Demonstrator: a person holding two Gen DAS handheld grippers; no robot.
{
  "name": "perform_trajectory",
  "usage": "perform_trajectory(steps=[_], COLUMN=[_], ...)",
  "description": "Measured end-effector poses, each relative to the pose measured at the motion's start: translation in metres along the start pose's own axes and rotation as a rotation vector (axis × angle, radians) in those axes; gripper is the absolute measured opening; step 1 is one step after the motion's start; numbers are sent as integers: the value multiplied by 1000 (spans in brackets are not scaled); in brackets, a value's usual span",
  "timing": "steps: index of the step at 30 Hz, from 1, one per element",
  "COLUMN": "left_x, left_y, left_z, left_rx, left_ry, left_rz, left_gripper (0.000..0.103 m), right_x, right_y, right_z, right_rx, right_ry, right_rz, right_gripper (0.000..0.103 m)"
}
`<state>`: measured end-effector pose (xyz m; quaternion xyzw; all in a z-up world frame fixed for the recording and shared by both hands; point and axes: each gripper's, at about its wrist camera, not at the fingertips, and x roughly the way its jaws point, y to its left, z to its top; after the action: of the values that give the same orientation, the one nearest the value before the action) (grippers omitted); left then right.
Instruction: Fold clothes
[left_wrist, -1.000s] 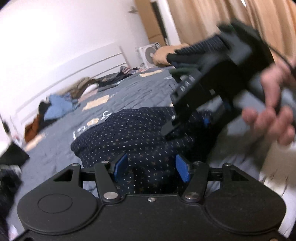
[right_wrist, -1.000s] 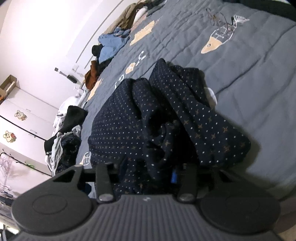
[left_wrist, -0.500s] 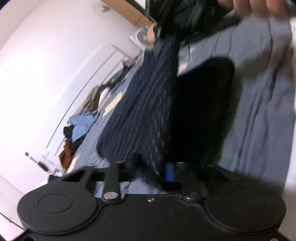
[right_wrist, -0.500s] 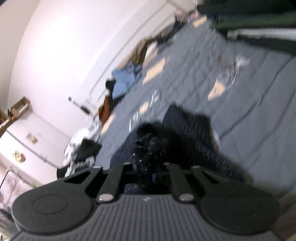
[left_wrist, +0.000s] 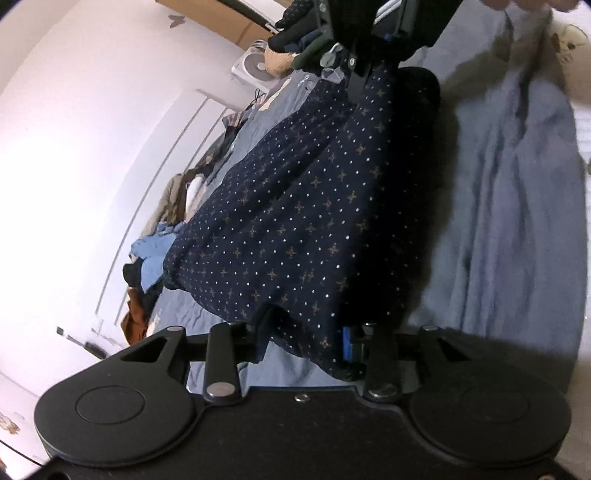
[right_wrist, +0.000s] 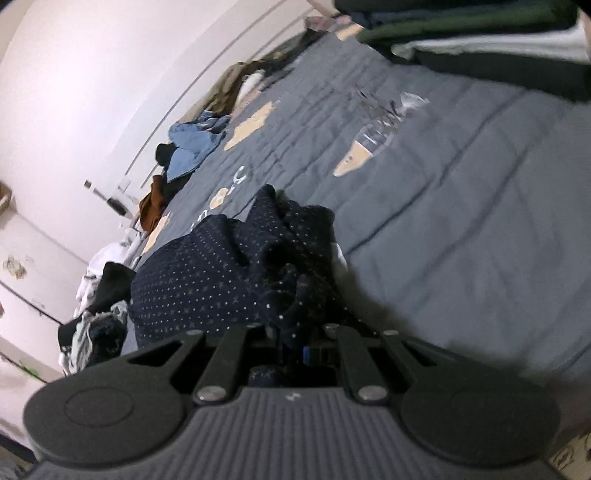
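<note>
While both grippers hold one navy dotted garment (left_wrist: 303, 221) | left gripper (left_wrist: 303, 341) opening, cloth between | right gripper (right_wrist: 295, 349) clamped on cloth

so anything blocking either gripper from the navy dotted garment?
No. The navy dotted garment is already between the left gripper fingers, whose jaws are opening, and the right gripper is shut on its bunched edge above the grey quilt.

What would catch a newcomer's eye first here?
The dark blue dotted garment fills the middle of both views, stretched above the grey quilt between the two hand-held grippers. The right hand-held gripper pinches one bunched end. Loose clothes lie piled along the quilt's far edge by the wall.
</note>
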<state>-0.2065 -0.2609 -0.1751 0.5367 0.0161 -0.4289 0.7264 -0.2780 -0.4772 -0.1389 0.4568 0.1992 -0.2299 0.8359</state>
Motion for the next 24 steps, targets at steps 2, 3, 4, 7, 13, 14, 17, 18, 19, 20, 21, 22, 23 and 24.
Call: perform_trajectory(steps=[2,3,4,7,13,14,17,18,19,20,21,22,23,24], left_x=[1,1,-1,-9,-37,-42,-55,-57,-58,-59,-60,-60,-58,-55], left_y=[-1,-2,-2,3,36,41,47,44,41,35,27,22,16,10], left_z=[0,0,0,-2,-5,-6,-6,-4,-2,1,2,1,1,0], left_rx=[3,7,16,33,-4,-6,-16,-9,-2,18,43,57,66,75], left_ry=[6,8,5,-5,-22,-26,-39,-39,-38,-35,-33,-29,-26,-23], left_rz=[-8,-12,-12,-26,-30,-32,-32,-45,-58,-77,-94,-107,-109,-110], left_gripper=[17,15,13,10,9,9,9,9,9,9,9,9,9,9], right_x=[0,0,1,-3,-17,-20,-31,-35,-37,-38,-40,-41,-41,-39], right_y=[2,0,-1,-1,7,10,21,23,23,22,21,17,13,11], right_z=[-2,-2,-3,-3,-6,-7,-10,-9,-7,-6,-4,-4,-5,-8], right_rx=[-20,-12,-5,11,30,32,-9,-23,-23,-23,-20,-4,10,-3], right_ry=[-1,2,4,12,32,37,18,3,-5,-13,-20,-19,-9,-1], right_rz=[0,-1,-3,11,60,71,89,91,85,78,72,66,60,47], right_gripper=[9,9,9,9,9,9,9,9,9,9,9,9,9,9])
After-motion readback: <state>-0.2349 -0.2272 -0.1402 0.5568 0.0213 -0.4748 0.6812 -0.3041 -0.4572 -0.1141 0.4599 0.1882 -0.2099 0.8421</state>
